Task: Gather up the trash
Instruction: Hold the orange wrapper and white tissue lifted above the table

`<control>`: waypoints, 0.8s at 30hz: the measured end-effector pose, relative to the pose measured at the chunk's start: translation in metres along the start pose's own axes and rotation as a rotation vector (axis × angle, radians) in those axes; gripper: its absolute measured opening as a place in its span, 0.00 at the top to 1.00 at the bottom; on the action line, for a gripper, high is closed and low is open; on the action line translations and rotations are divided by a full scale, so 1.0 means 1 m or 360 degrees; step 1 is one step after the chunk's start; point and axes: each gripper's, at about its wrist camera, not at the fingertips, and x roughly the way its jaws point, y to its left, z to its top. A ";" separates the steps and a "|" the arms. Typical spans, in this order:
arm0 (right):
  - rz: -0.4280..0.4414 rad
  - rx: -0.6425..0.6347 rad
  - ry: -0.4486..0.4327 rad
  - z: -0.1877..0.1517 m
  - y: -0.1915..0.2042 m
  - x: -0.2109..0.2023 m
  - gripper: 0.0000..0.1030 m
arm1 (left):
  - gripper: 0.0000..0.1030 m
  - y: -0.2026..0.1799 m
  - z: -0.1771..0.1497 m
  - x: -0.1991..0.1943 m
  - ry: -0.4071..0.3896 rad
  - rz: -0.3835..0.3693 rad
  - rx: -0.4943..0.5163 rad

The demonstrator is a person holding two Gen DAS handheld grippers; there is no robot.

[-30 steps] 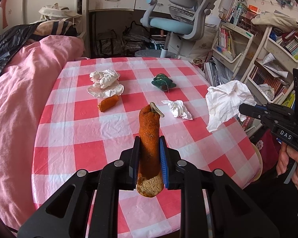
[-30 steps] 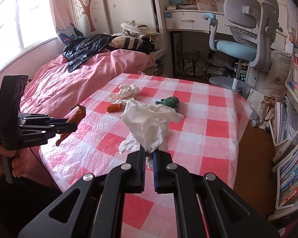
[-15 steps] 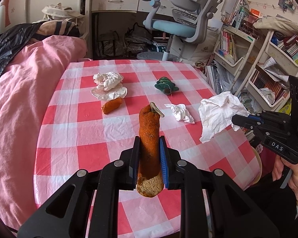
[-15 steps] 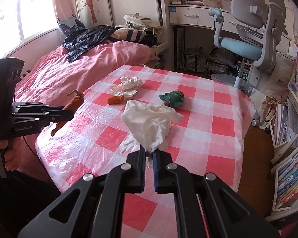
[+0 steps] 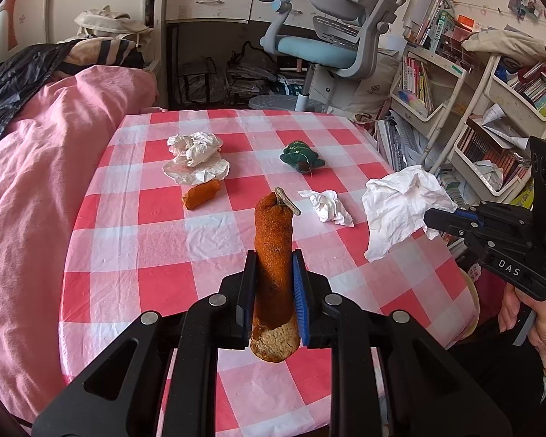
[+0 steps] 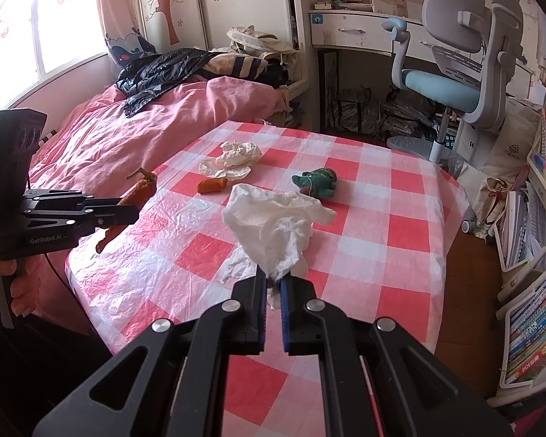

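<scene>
My left gripper is shut on a long orange-brown peel with a dry stem, held above the near edge of the checked table. My right gripper is shut on a white tissue, lifted over the table's right side; that tissue also shows in the left wrist view, hanging from the right gripper. On the cloth lie a crumpled paper wad, a small orange piece, a small white tissue ball and a green plush toy. The left gripper with the peel appears at the left of the right wrist view.
A pink bed borders the table's left side. A blue-grey office chair and a desk stand behind. Bookshelves crowd the right. A person's hand holds the right gripper's handle.
The right gripper with its tissue has drifted a little inward over the table and lower. The left gripper and its peel have stayed put.
</scene>
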 end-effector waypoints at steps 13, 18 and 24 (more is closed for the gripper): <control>-0.0002 0.0002 -0.0002 -0.001 0.001 0.000 0.93 | 0.83 0.001 0.000 0.000 -0.0002 -0.0002 -0.0003; -0.0002 0.0002 -0.0003 -0.001 0.001 0.000 0.93 | 0.83 0.001 0.000 0.000 -0.0001 -0.0003 -0.0001; -0.0002 0.0000 -0.0003 -0.001 0.001 0.000 0.93 | 0.83 -0.003 0.000 0.000 -0.0001 -0.0012 -0.0002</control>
